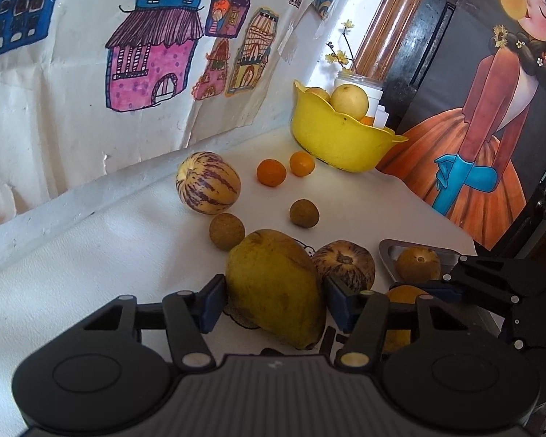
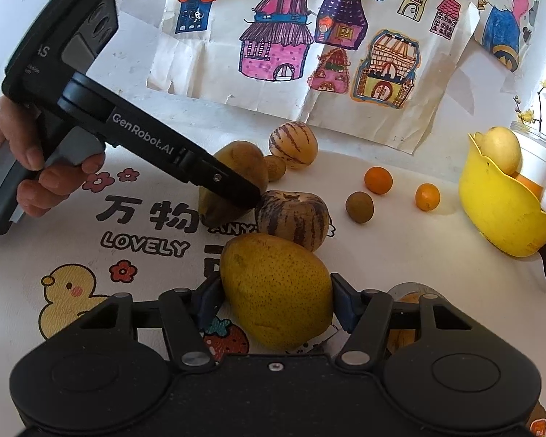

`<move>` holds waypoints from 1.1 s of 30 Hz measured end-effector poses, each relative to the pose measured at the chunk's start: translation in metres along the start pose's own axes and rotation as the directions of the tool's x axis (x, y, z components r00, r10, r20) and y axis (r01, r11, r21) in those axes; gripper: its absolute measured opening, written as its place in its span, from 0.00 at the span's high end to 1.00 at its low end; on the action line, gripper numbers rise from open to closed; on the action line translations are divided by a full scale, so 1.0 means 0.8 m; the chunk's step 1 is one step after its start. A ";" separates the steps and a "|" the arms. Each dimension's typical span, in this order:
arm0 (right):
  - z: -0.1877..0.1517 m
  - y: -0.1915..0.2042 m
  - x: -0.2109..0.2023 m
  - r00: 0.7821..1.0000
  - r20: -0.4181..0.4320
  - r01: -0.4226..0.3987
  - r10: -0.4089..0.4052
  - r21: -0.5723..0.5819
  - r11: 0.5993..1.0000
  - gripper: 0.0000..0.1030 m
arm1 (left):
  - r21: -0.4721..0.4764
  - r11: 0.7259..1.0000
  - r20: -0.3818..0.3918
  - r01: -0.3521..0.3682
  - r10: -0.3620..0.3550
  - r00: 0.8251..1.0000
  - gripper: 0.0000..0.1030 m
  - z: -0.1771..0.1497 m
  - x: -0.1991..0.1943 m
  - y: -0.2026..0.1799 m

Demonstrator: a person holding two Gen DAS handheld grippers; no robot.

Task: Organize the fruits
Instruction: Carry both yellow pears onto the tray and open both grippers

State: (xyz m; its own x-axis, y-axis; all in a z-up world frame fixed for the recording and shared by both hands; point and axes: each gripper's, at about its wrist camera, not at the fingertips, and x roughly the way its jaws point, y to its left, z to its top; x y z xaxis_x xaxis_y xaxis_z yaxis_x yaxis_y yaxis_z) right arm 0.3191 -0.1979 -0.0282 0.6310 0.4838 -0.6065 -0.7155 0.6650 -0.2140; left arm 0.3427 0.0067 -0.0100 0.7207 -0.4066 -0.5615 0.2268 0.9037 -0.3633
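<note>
Grippers both clamped on fruit, white printed tablecloth [image 2: 400,266].
Yellow plastic bowl [image 1: 331,138] at far corner, holds pale round fruit; left gripper [image 1: 273,302] pinches olive-yellow pear [image 1: 273,284], right gripper [image 2: 276,304] pinches yellow speckled pear [image 2: 273,287]; small oranges [image 1: 271,172] loose between.

A white wall [image 2: 91,54] has a big paper with colored houses [image 2: 284,47] on it. A painting of a girl in an orange dress [image 1: 491,127] leans nearby
</note>
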 end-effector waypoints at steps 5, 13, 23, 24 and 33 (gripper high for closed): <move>0.000 0.004 -0.001 1.000 0.001 0.016 -0.016 0.002 1.000 0.40 | 0.003 0.999 0.006 -0.053 0.053 0.999 0.40 -0.006 -0.011 -0.010; 0.002 0.041 -0.021 0.995 0.051 0.090 -0.083 -0.145 0.985 0.40 | -0.010 0.996 0.005 -0.089 0.089 0.996 0.41 -0.018 -0.035 -0.013; 0.001 0.058 -0.061 0.988 0.103 0.136 -0.118 -0.183 0.974 0.40 | 0.003 0.996 0.019 -0.091 0.091 0.996 0.41 -0.025 -0.068 -0.032; -0.001 0.057 -0.066 0.986 0.106 0.143 -0.126 -0.176 0.974 0.40 | 0.007 0.996 0.022 -0.090 0.090 0.996 0.41 -0.025 -0.071 -0.035; -0.033 0.029 -0.115 0.971 0.106 0.217 -0.214 -0.019 0.976 0.40 | 0.022 0.998 0.036 -0.057 0.056 0.998 0.41 -0.026 -0.079 -0.077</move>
State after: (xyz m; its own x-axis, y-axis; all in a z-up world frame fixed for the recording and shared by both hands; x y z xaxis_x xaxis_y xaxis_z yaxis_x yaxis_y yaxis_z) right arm 0.2367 -0.2416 0.0024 0.7978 0.3878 -0.4616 -0.5669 0.7431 -0.3556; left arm 0.2693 -0.0262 0.0323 0.7554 -0.3505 -0.5536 0.2002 0.9280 -0.3143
